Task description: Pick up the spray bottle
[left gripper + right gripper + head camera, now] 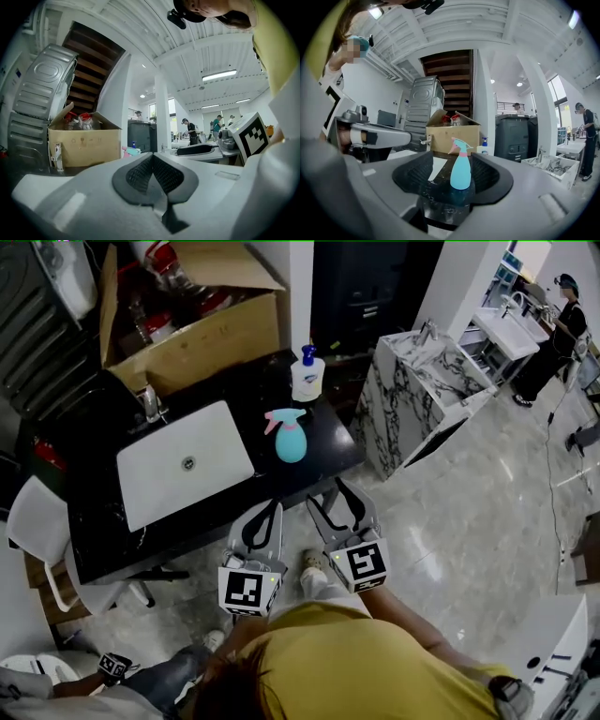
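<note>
The spray bottle (289, 437), teal with a pink trigger, stands upright on the black counter (328, 442) to the right of the white sink. Both grippers hover just off the counter's near edge, short of the bottle. My right gripper (328, 493) is open. In the right gripper view the spray bottle (461, 171) shows framed between its spread pads (487, 173), still ahead of them and untouched. My left gripper (270, 510) is shut with nothing in it, and its pads (164, 174) meet. In the left gripper view the spray bottle (131, 151) is small, far ahead on the left.
A white soap pump bottle (307, 376) stands behind the spray bottle. The sink (185, 474) with its faucet (150, 404) fills the counter's left. An open cardboard box (202, 329) sits at the back. A marble-topped unit (427, 381) stands to the right, and people (561, 329) are beyond.
</note>
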A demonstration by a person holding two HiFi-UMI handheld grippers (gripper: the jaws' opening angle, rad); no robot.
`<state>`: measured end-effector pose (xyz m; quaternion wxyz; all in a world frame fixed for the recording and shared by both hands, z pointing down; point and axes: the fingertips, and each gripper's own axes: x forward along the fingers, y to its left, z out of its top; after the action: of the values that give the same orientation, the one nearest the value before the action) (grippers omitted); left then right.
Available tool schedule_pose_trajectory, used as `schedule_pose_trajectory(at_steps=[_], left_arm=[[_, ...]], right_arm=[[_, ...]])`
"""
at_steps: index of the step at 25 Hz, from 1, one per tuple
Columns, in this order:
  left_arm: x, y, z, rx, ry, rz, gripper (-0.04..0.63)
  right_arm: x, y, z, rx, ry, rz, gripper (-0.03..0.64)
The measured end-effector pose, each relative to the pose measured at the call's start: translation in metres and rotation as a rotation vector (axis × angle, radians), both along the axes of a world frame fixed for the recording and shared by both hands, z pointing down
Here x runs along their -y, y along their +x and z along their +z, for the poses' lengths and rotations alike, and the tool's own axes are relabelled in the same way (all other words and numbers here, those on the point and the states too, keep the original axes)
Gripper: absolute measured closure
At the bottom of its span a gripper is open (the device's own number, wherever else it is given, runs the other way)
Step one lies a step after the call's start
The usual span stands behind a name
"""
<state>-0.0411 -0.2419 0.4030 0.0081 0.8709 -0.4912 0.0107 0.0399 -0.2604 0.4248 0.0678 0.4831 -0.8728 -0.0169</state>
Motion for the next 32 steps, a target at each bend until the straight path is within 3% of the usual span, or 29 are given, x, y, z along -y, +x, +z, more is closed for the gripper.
schedule_pose_trajectory(at_steps=[8,15,32], left_arm=[[0.068,0.001,0.012,-0.014,-0.028,-0.081,0.591],[0.090,-0.006,0.026,-0.016,-0.060,-0.117,0.591],[0.144,-0.017,0.070,-0.002,-0.195,-0.023,0.591]], right_arm=[[0.074,-0.005,0.025,-0.022,-0.043,-0.102,0.368],[0.101,-0.012,0.056,-0.037,-0.136,-0.133,0.339],[0.155,-0.040,0.123,-0.124,-0.264,-0.123,0.238]])
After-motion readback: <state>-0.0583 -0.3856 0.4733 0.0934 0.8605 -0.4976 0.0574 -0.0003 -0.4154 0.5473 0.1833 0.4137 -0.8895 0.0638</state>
